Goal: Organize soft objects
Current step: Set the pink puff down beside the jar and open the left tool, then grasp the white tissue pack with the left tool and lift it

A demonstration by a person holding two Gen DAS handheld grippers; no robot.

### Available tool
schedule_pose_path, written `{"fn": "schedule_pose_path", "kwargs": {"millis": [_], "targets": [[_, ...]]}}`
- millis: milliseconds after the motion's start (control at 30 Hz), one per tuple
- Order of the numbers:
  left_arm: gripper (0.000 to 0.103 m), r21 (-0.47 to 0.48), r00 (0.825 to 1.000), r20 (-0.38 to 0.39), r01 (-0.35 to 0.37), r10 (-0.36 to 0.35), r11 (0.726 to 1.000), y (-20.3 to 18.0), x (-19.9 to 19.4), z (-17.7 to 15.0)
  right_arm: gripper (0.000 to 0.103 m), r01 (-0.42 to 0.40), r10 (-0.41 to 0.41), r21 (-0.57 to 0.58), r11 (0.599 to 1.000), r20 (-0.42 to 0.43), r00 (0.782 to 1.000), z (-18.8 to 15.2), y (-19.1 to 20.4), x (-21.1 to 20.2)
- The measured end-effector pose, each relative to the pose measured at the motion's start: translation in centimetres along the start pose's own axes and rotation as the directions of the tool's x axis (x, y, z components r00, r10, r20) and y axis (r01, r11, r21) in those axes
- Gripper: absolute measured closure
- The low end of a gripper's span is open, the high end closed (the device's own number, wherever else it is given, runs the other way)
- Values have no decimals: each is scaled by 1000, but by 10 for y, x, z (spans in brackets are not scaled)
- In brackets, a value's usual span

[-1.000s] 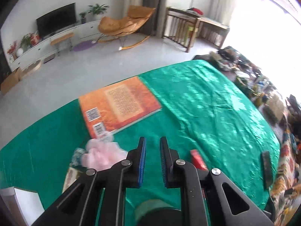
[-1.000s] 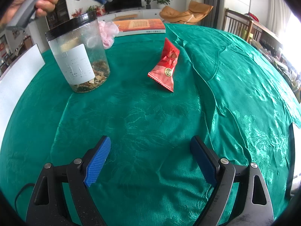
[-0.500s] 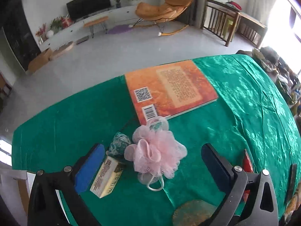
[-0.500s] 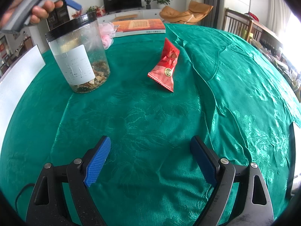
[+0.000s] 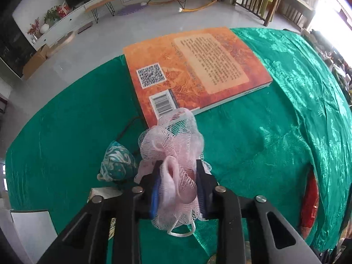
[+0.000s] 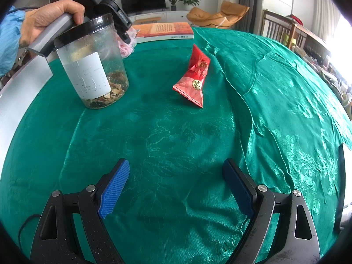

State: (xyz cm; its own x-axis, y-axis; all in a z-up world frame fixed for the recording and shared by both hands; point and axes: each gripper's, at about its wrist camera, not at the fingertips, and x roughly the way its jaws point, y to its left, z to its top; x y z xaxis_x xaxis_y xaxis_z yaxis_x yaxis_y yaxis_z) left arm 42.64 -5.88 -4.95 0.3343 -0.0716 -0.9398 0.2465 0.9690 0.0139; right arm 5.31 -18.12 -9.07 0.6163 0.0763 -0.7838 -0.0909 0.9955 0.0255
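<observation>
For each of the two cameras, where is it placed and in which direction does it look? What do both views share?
Left wrist: sits on the left gripper, looks down along its fingers at the pink bath puff they are shut on, with the orange book beyond.
Right wrist: sits on the right gripper, open and low over the green tablecloth, looking across at the plastic jar and red snack packet; the person's left hand shows.
Shared: book, puff, packet, tablecloth.
</observation>
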Motion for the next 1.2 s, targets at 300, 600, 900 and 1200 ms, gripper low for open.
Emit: {"fn": "schedule_pose_path", "kwargs": {"millis": [300, 600, 900, 1200], "targets": [[81, 197, 953, 119, 253, -279, 947, -80, -123, -11, 14, 0, 0, 0, 1000, 0, 1000, 0, 0, 0], [0, 323, 933, 124, 285, -338, 903, -160, -145, -54, 14, -9, 9, 5, 1000, 2, 1000, 1, -2, 1], [0, 150, 928, 268, 226, -260, 962, -59, -176, -69, 14, -11, 11, 6, 1000, 3, 1000, 2, -2, 1], [0, -277, 942, 332, 143, -45, 950, 109, -148, -100, 14, -11, 11, 6, 1000, 3, 1000, 1, -2, 1]]}}
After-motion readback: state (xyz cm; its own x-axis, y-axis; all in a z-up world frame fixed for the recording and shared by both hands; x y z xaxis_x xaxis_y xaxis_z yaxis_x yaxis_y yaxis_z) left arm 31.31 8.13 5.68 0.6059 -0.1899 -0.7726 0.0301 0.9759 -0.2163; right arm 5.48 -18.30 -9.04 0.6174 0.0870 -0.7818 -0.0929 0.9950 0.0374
